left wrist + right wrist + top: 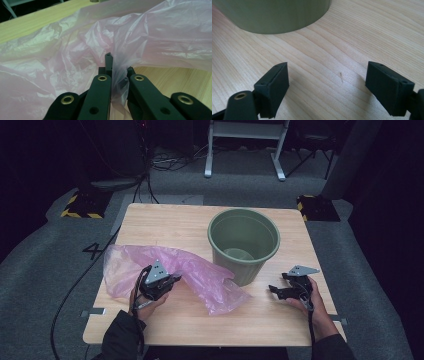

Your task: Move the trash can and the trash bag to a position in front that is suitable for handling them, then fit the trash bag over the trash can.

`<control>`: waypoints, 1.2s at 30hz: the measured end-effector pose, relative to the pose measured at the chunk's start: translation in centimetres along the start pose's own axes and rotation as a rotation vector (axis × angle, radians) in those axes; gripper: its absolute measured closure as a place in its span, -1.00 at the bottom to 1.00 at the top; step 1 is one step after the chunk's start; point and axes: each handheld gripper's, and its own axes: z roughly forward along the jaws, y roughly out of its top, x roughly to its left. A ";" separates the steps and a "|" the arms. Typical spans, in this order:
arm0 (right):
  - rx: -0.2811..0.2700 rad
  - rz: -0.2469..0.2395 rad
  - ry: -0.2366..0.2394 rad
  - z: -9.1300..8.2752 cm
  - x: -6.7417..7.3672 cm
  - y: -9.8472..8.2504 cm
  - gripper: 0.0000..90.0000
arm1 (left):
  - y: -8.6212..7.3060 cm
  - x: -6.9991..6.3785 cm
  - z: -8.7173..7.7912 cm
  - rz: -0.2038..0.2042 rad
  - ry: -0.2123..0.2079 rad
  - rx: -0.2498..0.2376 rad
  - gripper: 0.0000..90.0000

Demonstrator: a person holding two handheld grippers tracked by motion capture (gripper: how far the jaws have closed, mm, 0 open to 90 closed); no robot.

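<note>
— Where was the pink plastic bag (187, 272)?

— Spread crumpled across the wooden table (165, 217), its right end just beside the green bucket (244, 245).

— And the left gripper (113, 72)?

— Clamped on a fold of the bag, film pinched between its jaws.

— The right gripper (327, 85)?

— Jaws wide apart over bare wood, gripping nothing, near the bucket's base.

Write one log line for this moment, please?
left hand-held gripper: shut on pink plastic bag | right hand-held gripper: open, empty | green bucket: upright
</note>
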 end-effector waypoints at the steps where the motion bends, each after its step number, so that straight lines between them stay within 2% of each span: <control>1: 0.000 0.001 0.000 0.0 0.0 0.0 -0.58 | 0.1 0.0 -0.2 0.000 0.002 -0.009 0.99; 11: 0.000 0.005 -0.005 0.0 0.0 0.0 -0.58 | 0.7 0.3 -1.7 -0.029 0.007 -0.080 0.99; 23: 0.000 0.009 -0.009 -0.1 0.0 -0.1 -0.58 | 1.3 0.8 -3.5 -0.048 0.066 -0.141 0.99; 28: 0.000 0.009 -0.008 -0.1 0.0 -0.1 -0.58 | 1.6 1.0 -4.3 -0.063 0.076 -0.173 0.99; 32: -0.001 0.010 -0.007 -0.1 0.0 -0.1 -0.58 | 2.0 1.2 -4.5 -0.061 0.095 -0.181 0.99; 36: 0.000 0.009 -0.008 -0.1 0.0 -0.1 -0.58 | 2.7 1.4 -4.8 -0.066 0.104 -0.213 0.99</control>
